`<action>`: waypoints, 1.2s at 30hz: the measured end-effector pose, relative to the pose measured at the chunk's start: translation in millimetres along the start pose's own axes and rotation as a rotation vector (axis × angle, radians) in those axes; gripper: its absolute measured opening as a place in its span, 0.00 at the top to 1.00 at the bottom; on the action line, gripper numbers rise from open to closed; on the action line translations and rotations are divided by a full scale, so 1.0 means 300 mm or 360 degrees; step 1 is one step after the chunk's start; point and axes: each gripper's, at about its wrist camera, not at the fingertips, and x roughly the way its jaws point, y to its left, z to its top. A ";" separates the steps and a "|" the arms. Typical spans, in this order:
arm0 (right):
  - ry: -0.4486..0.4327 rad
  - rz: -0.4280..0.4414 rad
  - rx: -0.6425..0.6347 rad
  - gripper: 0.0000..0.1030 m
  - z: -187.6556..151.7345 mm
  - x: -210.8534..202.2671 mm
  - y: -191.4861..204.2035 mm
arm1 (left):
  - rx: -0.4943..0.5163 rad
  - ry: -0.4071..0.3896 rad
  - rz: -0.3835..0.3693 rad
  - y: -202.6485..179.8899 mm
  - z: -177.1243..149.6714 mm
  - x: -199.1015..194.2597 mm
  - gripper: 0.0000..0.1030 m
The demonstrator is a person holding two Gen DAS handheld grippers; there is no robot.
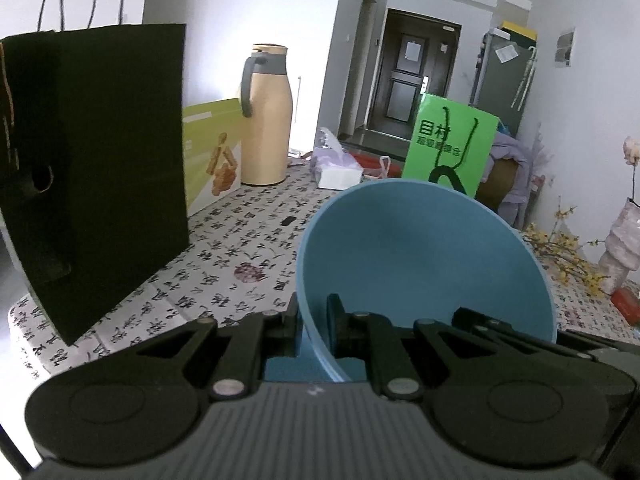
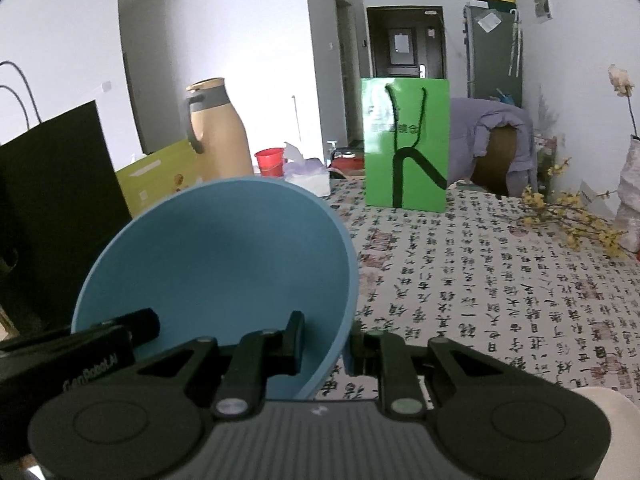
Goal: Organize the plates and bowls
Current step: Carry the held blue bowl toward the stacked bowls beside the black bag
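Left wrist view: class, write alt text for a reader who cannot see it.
The left gripper is shut on the rim of a blue bowl, held tilted above a table with a calligraphy-print cloth. Behind stand a dark paper bag, a beige thermos jug and a green bag.

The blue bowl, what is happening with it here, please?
A person holds the blue bowl with two hand-held grippers at once. The left gripper is shut on one side of the rim, and the right gripper is shut on the opposite side. The bowl is empty and is carried tilted above the table with the calligraphy-print cloth. Ahead on the table stand a black paper bag, a beige thermos jug and a green bag. Nothing shows yet where the bowl will go.
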 end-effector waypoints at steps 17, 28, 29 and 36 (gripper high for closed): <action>0.0088 0.0058 -0.0103 0.81 -0.058 0.069 0.111 | -0.0070 0.0069 0.0057 0.127 -0.048 0.031 0.89; 0.0087 0.0025 -0.0248 0.80 -0.104 0.091 0.176 | -0.0082 0.0136 0.0087 0.176 -0.093 0.066 0.89; 0.0086 0.0019 -0.0262 0.80 -0.108 0.092 0.179 | -0.0089 0.0147 0.0081 0.181 -0.097 0.070 0.89; 0.0068 -0.0008 -0.0367 0.78 -0.131 0.097 0.206 | -0.0103 0.0173 0.0064 0.199 -0.121 0.072 0.89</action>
